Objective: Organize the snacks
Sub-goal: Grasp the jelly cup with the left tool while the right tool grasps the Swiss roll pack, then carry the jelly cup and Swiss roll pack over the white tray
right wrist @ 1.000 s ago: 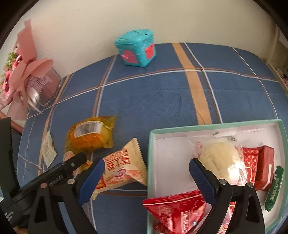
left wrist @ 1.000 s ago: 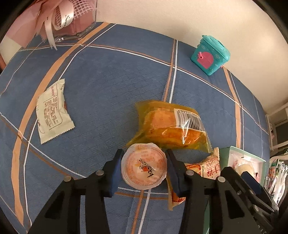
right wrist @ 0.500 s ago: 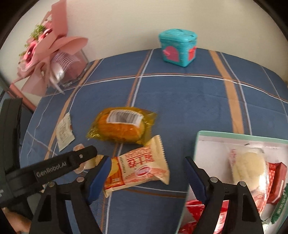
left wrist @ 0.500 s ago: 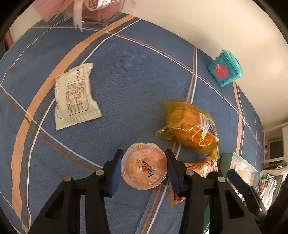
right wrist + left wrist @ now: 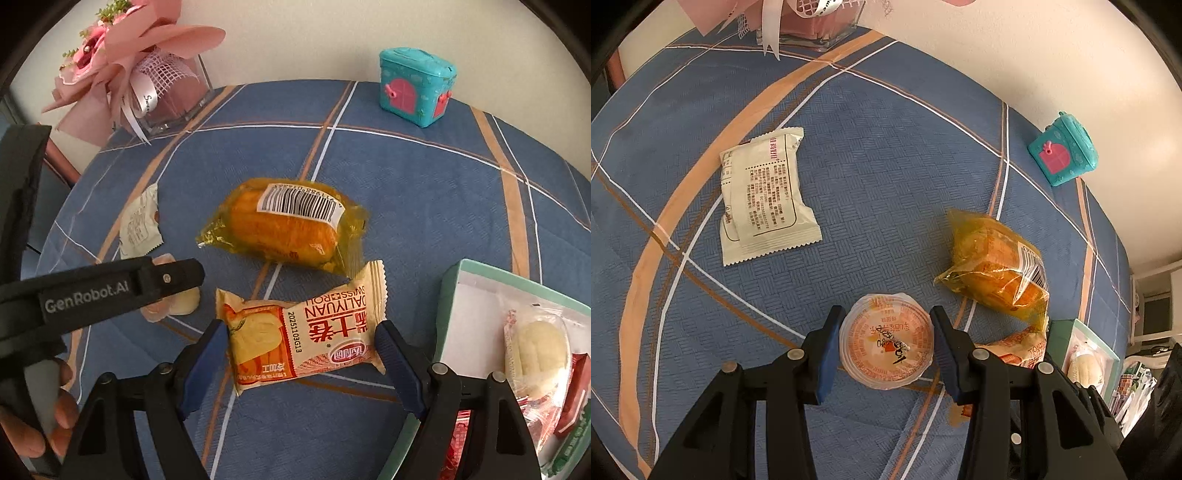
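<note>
My left gripper [image 5: 884, 347] is shut on a round jelly cup [image 5: 886, 349] with an orange foil lid, held just above the blue cloth. My right gripper [image 5: 301, 356] is open, its fingers on either side of a Swiss roll packet [image 5: 301, 338] lying on the cloth. The jelly cup [image 5: 181, 301] shows partly behind the left gripper's finger [image 5: 110, 288] in the right wrist view. A yellow-wrapped cake [image 5: 288, 225] lies beyond the packet. A white snack packet [image 5: 762, 195] lies at the left. The green-rimmed box [image 5: 448, 295] at the right holds several snacks.
A teal toy house [image 5: 417, 86] stands at the back right by the wall. A pink bouquet in a glass vase [image 5: 162, 85] stands at the back left. The table's edge curves round at the left and right.
The left gripper has carried the jelly cup back and left, away from the yellow cake. The right gripper has moved left from over the box to straddle the Swiss roll packet.
</note>
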Tool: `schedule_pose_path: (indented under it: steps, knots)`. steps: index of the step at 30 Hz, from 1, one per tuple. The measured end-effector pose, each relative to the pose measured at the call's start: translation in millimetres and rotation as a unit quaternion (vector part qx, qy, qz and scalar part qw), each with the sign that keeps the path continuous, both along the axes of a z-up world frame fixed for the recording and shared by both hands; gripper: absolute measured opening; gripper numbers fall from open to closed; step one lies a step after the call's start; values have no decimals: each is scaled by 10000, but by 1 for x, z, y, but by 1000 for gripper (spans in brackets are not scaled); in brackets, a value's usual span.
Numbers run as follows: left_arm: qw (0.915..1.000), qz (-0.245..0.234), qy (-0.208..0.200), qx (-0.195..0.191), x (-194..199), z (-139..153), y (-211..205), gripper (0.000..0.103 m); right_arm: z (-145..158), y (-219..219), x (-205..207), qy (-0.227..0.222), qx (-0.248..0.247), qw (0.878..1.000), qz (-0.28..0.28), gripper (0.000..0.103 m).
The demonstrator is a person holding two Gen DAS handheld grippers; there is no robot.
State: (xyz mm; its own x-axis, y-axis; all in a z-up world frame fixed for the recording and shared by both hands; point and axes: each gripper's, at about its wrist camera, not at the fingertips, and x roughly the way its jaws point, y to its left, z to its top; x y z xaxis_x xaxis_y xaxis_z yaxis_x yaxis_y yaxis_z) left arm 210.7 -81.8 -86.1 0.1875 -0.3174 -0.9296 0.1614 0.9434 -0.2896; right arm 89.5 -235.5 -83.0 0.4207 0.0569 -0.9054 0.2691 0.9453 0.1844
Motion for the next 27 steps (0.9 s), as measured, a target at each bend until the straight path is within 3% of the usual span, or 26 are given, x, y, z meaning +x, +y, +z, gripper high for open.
schedule_pose_path:
  steps: [17,27]
  knots:
    - [9999,2,27,107,-2,-11,-13,48,-1,4,-3,3,-154,9999,-74,78]
    - [9999,-28,-10,121,-21,-3,-12,48,5,-6,-17,-32,285,9986,-445,70]
